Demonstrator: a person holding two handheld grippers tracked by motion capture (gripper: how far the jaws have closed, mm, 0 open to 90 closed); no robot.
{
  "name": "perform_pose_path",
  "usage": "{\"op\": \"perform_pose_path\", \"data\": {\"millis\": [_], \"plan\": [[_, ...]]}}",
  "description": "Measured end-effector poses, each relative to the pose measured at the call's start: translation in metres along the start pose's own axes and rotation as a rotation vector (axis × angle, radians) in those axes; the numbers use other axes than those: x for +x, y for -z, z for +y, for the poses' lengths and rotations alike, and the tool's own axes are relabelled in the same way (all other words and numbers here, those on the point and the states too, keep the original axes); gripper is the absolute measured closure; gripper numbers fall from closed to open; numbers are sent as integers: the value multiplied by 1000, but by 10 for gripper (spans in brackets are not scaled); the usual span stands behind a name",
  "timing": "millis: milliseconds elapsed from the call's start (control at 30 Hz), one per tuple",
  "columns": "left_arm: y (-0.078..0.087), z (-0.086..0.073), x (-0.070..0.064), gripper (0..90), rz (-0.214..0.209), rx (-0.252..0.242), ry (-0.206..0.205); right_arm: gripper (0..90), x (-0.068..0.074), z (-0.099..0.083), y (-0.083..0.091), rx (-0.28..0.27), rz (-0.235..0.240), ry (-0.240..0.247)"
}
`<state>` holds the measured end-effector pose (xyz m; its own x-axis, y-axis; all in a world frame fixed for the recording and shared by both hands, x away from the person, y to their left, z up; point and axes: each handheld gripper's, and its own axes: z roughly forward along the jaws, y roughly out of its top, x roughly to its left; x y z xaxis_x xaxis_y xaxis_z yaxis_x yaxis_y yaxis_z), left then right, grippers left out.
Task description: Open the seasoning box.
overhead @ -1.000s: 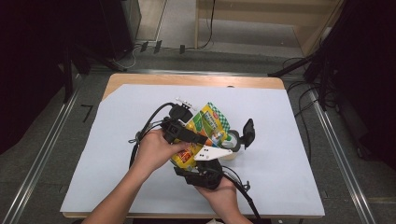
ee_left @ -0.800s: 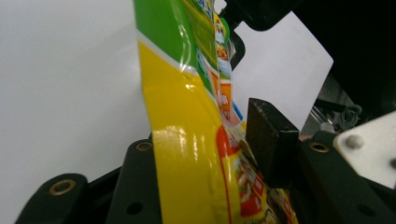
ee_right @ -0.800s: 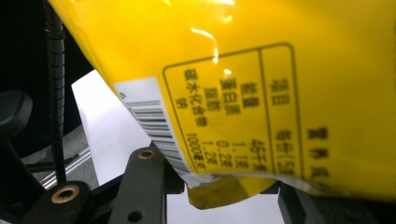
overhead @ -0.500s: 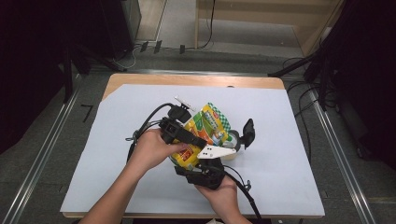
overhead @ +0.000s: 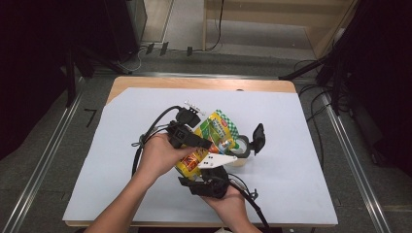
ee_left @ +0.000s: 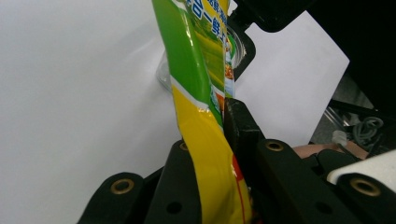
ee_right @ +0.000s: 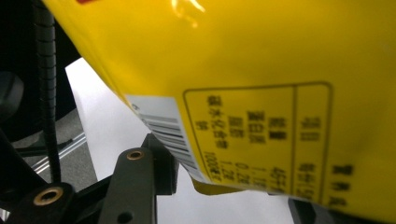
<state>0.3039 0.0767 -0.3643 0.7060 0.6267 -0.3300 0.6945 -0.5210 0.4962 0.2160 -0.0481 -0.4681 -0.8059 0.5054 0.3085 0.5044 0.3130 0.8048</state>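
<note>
1. Two grippers share one pouch point(overhead: 210, 141), held over the table's white sheet point(overhead: 291, 145), near the front.
2. Left gripper point(ee_left: 210, 140) has its jaws clamped on the pouch's edge.
3. Right gripper point(ee_right: 224, 186): jaws flank the barcode corner; grip unclear.
4. Soft, slick film, probably light, so pinch the flat seams.

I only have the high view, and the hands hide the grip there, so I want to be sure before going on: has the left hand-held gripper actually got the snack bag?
Observer: Yes. In the left gripper view the left hand-held gripper has its jaws closed on the yellow edge of the snack bag, one jaw on each side.
Operator: And the right one?
Observer: In the right gripper view the bag's yellow back, with its barcode, lies close across the jaws of the right hand-held gripper. I cannot tell whether they pinch it.
</note>
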Motion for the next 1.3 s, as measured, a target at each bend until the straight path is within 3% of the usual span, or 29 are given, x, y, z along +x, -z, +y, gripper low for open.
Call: {"op": "perform_pose_path", "data": {"millis": [433,533,667,867,1067,1300], "plan": [[0,0,-2,884,31,5,-4,526,4,-1,3,18,-58,-13],[1,1,-1,885,19,-4,11,556,2,1,6,13,-59,-15],[-2,2,-6,887,42,-2,-5,595,0,1,7,23,-64,-25],[2,3,-5,873,18,-17,10,631,-1,2,9,-4,-15,-48],[7,3,-4,743,-10,-34,4,639,-5,4,13,-44,24,-82],[14,2,-1,664,-45,-35,39,639,-10,4,17,-85,74,-147]]}}
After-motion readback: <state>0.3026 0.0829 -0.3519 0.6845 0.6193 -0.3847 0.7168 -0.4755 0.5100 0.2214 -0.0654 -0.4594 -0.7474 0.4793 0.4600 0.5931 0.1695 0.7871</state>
